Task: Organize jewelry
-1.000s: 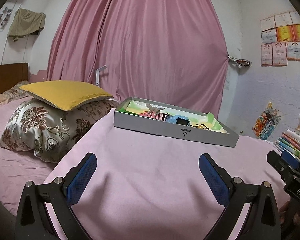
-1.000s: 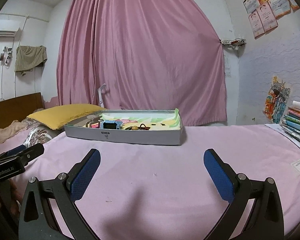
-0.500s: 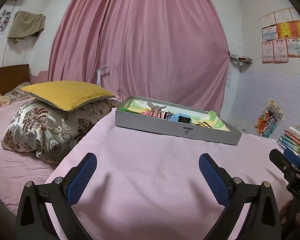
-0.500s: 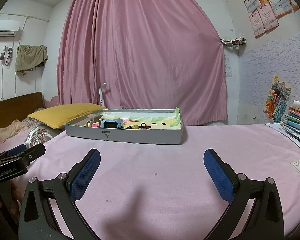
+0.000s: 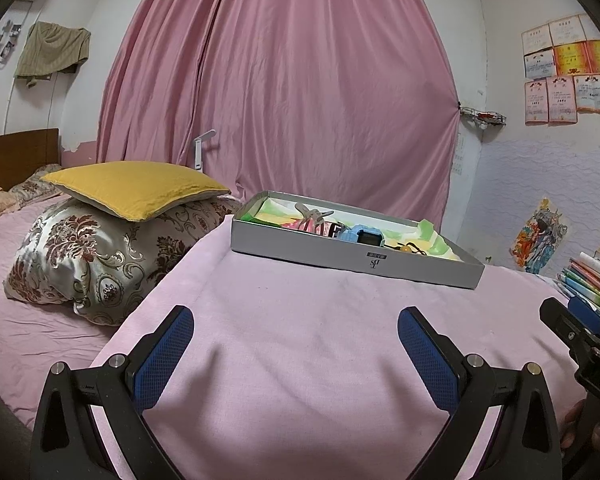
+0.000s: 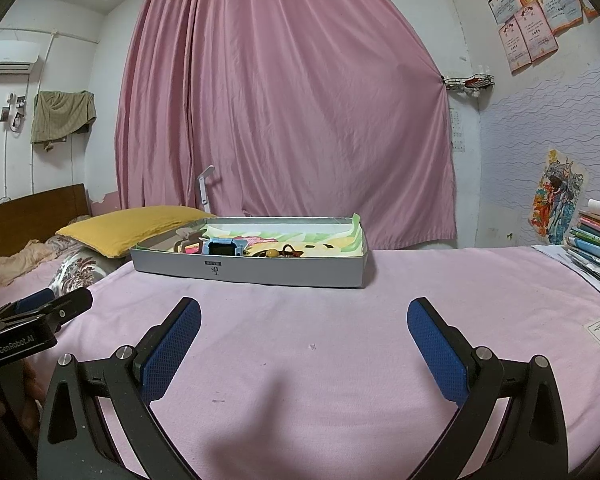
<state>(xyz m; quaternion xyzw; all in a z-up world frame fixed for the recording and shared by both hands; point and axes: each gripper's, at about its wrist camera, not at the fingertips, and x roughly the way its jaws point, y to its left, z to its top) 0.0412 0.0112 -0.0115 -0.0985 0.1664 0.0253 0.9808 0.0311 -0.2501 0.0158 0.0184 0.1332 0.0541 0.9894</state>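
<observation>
Left wrist view: left gripper [image 5: 296,336] jaws spread wide, empty, above pink-covered surface [image 5: 308,344]. Grey shallow box [image 5: 352,258] sits well ahead — blue watch [image 5: 362,236], pink and beaded bits inside on green-yellow paper. Bed with yellow pillow [image 5: 136,186] at left, pink curtain [image 5: 284,88] behind.

Right wrist view: right gripper [image 6: 304,334] jaws also wide, empty. Box straight ahead on surface — book stack [image 6: 596,240] at right.
</observation>
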